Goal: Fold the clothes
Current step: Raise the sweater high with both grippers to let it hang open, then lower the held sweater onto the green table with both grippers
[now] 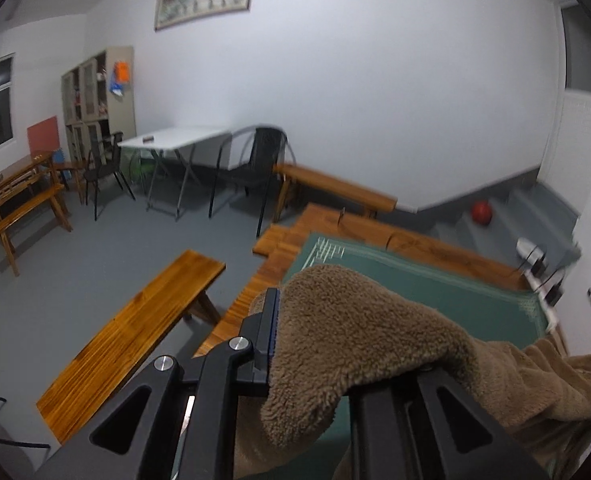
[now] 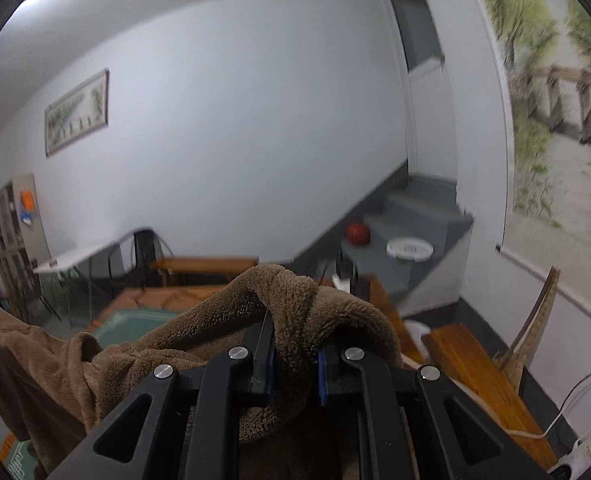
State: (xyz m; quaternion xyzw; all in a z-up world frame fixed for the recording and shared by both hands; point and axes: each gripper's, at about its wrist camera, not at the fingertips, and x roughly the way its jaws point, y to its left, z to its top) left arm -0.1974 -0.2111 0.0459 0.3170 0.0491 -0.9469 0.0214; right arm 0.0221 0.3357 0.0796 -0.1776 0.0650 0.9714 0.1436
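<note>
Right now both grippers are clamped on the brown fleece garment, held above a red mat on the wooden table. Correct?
Not quite: the mat is green, not red, as the left wrist view shows. The rest holds: the left gripper and the right gripper are both clamped on the brown fleece garment, held above the mat on the wooden table.

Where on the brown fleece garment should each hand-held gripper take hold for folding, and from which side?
Grip the fleece garment at its bunched upper edge, one hand-held gripper toward each end, coming from the near side above the green mat. The thick pile bunches into a ridge the jaws can close over, as the left and right do now.
</note>
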